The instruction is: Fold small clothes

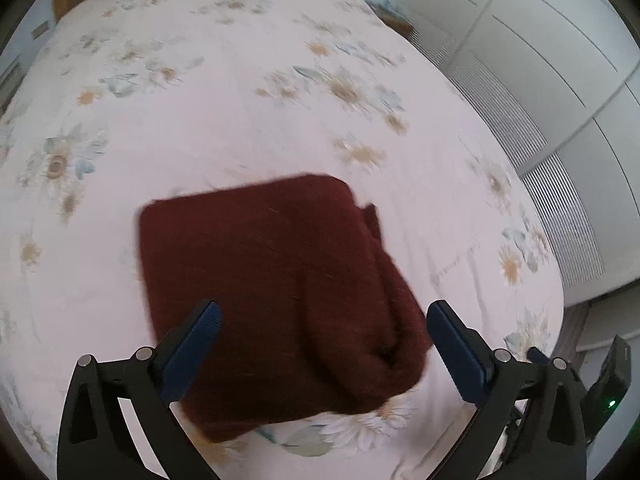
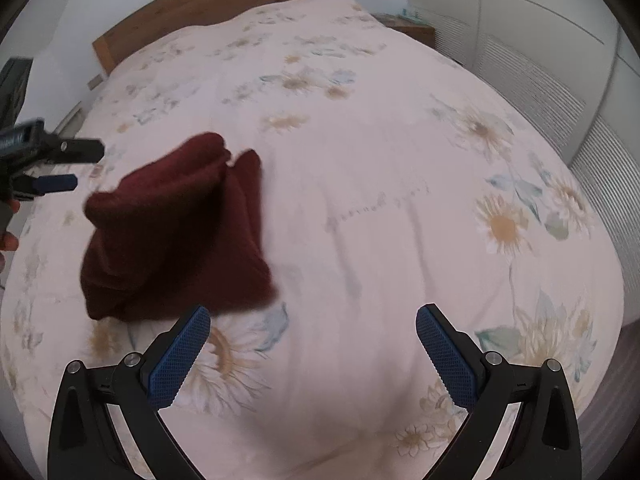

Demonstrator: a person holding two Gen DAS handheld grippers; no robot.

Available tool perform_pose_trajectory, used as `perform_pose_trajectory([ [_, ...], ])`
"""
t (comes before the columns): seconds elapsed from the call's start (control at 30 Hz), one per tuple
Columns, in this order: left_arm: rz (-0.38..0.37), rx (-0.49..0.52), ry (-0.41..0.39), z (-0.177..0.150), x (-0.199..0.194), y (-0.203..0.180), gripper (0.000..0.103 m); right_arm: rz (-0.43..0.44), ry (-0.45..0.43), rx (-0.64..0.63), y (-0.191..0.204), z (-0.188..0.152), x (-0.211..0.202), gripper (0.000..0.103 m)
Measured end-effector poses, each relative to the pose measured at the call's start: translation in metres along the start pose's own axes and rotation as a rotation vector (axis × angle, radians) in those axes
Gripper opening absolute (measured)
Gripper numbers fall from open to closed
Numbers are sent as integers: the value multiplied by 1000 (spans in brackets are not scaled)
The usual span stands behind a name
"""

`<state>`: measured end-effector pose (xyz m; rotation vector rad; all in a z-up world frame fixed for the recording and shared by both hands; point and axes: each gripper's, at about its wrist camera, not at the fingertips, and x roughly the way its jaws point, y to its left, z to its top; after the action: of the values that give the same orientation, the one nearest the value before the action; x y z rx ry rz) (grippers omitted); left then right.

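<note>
Maroon knit garment point(image 1: 272, 288), folded into a thick squarish bundle, lies on the floral bedspread point(image 1: 240, 120) near the bed's front edge. The left wrist view looks almost straight down on it: a flat top face, rounded folded edges along the right side and a rolled fold at the lower right corner. The left gripper point(image 1: 324, 316) hangs above it with its blue-padded fingers point(image 1: 200, 336) spread wide, one over the bundle's lower left part and one beside its right edge; the pads press on nothing.

The right wrist view shows the same garment point(image 2: 176, 232) from the side, so its stacked layers and two raised humps at the far end stand out, which the top-down view flattens. Here the left gripper point(image 2: 60, 164) comes in from the left edge, near the bundle's far corner but apart from it, with part of a hand point(image 2: 8, 236) below it. The right gripper point(image 2: 314, 322) has its fingers spread wide too, over bare bedspread point(image 2: 360, 200) just right of the garment, holding nothing.

Only the right wrist view shows the wooden headboard point(image 2: 200, 4) clearly. Both views show the white wardrobe point(image 1: 540, 60) with slatted panels to the right of the bed.
</note>
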<state>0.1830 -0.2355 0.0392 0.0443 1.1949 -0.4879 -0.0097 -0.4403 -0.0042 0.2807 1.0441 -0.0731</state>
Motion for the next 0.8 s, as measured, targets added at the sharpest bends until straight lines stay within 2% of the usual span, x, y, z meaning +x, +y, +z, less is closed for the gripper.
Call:
perform_pose_trajectory([
  [0.13, 63, -39, -26, -6, -17, 35, 102, 37, 7, -39, 25, 30, -7, 103],
  [0.23, 104, -64, -15, -19, -19, 62, 102, 60, 24, -95, 56, 59, -5, 102],
  [0.3, 121, -77, -11, -31, -20, 77, 102, 79, 36, -128, 74, 75, -1, 98],
  [0.37, 132, -81, -4, -44, -20, 88, 102, 116, 52, -160, 96, 93, 7, 80],
  [0.47, 150, -80, 3, -63, -17, 102, 102, 142, 124, -196, 128, 116, 31, 76],
  [0.6, 146, -76, 2, -82, -20, 111, 102, 139, 249, -193, 152, 125, 72, 76],
  [0.7, 137, -83, -5, -90, -22, 114, 102, 95, 342, -176, 156, 120, 103, 76],
  [0.8, 112, -76, 17, -94, -17, 118, 102, 91, 385, -163, 152, 108, 118, 76],
])
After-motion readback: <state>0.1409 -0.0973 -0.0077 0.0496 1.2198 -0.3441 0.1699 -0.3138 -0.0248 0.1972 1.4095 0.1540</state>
